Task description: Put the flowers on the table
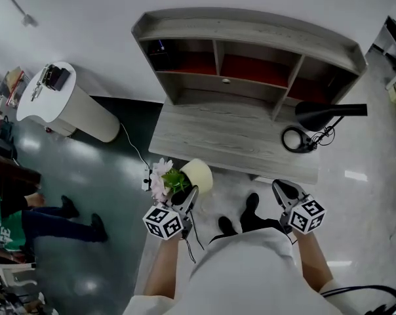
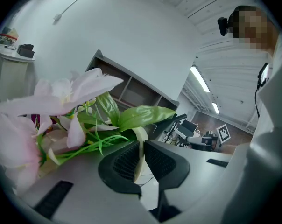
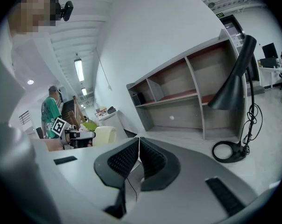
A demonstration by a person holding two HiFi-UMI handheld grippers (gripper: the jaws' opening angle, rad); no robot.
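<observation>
My left gripper (image 2: pixel 141 148) pinched the rim of the one cream pot (image 1: pixel 199 174) of pink flowers (image 1: pixel 162 178), held just short of the table (image 1: pixel 231 143); my right gripper (image 3: pixel 138 148) was pressed together, empty. One black lamp (image 1: pixel 322 113) stood on it.

Right gripper (image 3: pixel 138 143): jaws pressed together, nothing between them.
Table (image 3: pixel 187 136): grey wood, straight ahead.
Shelf unit (image 3: pixel 178 94): stands on the table, open compartments, red inside.
Black lamp (image 3: pixel 234 85): at right, shade drooping, ring base (image 3: pixel 229 151) on the table, cord hanging alongside.
Cream pot (image 3: pixel 104 134): at left, with green leaves (image 3: pixel 89 124).
Person in green shirt (image 3: pixel 50 108): far left background.
</observation>
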